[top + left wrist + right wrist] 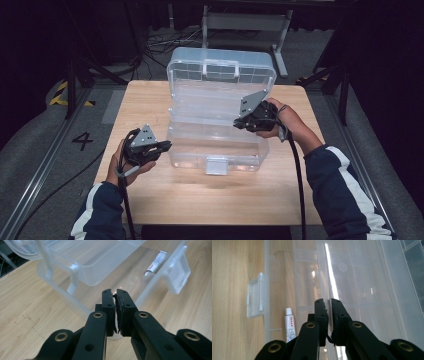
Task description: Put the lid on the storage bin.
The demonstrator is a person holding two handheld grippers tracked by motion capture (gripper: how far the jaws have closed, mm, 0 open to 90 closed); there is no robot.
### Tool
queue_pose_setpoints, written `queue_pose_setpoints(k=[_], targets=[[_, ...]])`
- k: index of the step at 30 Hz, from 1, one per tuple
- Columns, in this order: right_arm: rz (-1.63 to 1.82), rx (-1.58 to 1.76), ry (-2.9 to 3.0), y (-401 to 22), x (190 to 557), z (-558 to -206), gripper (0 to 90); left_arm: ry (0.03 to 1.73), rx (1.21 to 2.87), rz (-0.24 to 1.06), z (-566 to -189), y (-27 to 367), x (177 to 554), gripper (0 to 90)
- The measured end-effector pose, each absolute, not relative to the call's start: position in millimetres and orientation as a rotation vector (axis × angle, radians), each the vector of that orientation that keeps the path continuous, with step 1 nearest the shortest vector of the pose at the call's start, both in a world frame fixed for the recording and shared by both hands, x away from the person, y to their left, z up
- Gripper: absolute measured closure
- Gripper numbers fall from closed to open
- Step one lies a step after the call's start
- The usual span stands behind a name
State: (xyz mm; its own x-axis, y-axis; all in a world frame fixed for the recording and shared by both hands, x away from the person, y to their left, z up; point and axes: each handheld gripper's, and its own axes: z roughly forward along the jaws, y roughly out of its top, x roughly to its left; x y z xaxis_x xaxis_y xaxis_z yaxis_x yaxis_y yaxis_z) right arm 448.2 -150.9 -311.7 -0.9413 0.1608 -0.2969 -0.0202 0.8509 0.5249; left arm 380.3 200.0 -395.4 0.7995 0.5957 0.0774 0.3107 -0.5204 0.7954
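A dark numeral "4" (82, 140) is marked on the grey floor (50, 125) left of the table. In both gripper views a small white tube (290, 325) lying in the clear plastic box (220, 140) carries red print along its body; the characters are too small and blurred to read, though they may be a brand name or a label line. In the left gripper view the same tube (156, 263) shows red lettering that is no clearer
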Motion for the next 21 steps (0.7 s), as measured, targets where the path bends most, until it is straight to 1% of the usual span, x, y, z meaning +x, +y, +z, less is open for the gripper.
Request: queue_pose_setpoints(k=[2,9,13,19,21], targets=[[0.776,0.110,2.694,-151.6,447.8,-312.1,84.8,0.670,2.144,0.444,-394.7,201.5,382.1,89.7],[0.762,0.106,2.689,-151.0,445.6,-312.5,84.8,0.726,2.079,0.493,-386.5,214.8,397.9,89.9],[0.759,0.105,2.683,-150.2,445.1,-312.9,84.6,0.751,2.034,0.508,-380.4,220.0,414.1,90.0],[0.762,0.116,2.681,-150.7,444.1,-313.2,84.4,0.758,2.013,0.525,-367.2,217.7,437.2,90.0],[0.764,0.109,2.678,-151.1,444.1,-313.4,84.4,0.759,2.012,0.529,-366.1,217.2,439.7,90.0]])
